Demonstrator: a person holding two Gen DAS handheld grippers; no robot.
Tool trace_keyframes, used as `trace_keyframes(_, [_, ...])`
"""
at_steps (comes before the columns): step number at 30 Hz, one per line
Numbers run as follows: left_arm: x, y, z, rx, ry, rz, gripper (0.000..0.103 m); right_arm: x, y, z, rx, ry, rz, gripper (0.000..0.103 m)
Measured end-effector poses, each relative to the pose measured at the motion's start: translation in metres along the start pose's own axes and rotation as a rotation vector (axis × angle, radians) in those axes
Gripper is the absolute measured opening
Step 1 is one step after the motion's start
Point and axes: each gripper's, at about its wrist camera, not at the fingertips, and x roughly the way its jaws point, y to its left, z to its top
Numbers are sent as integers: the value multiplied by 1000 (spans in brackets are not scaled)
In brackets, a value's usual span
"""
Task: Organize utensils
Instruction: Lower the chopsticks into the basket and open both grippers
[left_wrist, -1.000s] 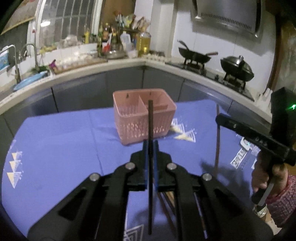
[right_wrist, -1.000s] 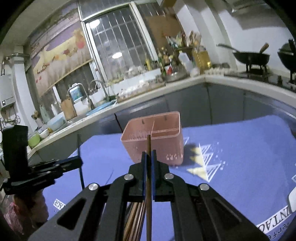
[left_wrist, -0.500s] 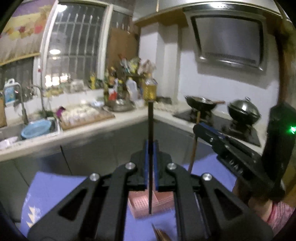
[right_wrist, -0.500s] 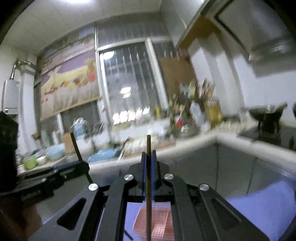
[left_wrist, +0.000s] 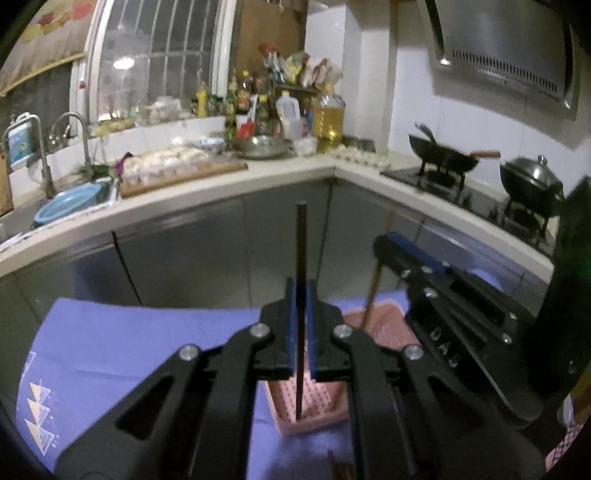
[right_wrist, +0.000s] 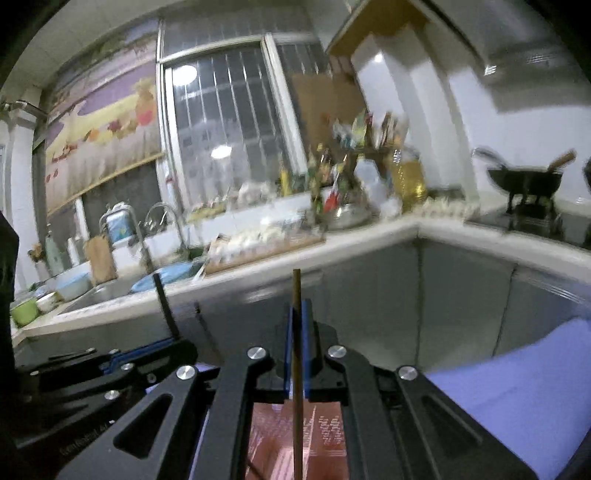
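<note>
While each hand-held gripper pinches one stick, the left hand-held gripper (left_wrist: 301, 328) holds a black chopstick (left_wrist: 301, 258) and the right hand-held gripper (right_wrist: 296, 350) a brown chopstick (right_wrist: 296, 295), both pointing to 12 o'clock over the pink basket (left_wrist: 314, 421).

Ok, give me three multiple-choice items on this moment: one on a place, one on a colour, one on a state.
1. Where is the pink basket?
A. on the counter
B. on the blue cloth
C. in the sink

2. What colour is the chopstick in the left gripper?
A. black
B. white
C. red

3. How does the right gripper stand?
A. wide open, empty
B. shut on a spoon
C. shut on a brown chopstick

Answers:
1. B: the blue cloth lies under and around the basket.
2. A: the stick between the blue pads is dark black.
3. C: the brown chopstick stands pinched between the pads.
</note>
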Motion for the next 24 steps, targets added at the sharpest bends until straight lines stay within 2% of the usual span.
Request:
trace_keyframes(3, [-1, -4, -9, 18, 22, 40, 6, -4, -2, -5, 46, 46, 44, 7])
trace_keyframes(5, [-7, -5, -12, 27, 29, 63, 13, -11, 1, -3, 52, 60, 56, 11])
trace_keyframes(7, [-22, -4, -16, 17, 14, 70, 25, -25, 4, 1, 59, 51, 71, 28])
trace_keyframes(9, [-42, -3, -20, 8, -18, 75, 27, -42, 7, 5, 59, 20, 71, 37])
trace_keyframes(13, [-88, 1, -33, -14, -71, 77, 27, -82, 12, 8, 59, -45, 74, 38])
trace_keyframes(17, [-119, 4, -62, -33, -70, 76, 27, -132, 10, -8, 87, -82, 79, 38])
trace_keyframes(19, [-128, 5, -88, -51, -37, 60, 27, -152, 7, -27, 101, -60, 72, 38])
trace_keyframes(22, [-131, 3, -134, -56, 44, 46, 27, -172, 3, -73, 107, 44, 53, 38])
trace_keyframes(23, [-128, 0, -153, -57, 93, 27, 27, -175, 3, -91, 100, 97, 44, 36])
trace_keyframes(24, [-125, -3, -163, -54, 126, 9, 27, -178, 5, -114, 86, 174, 36, 27])
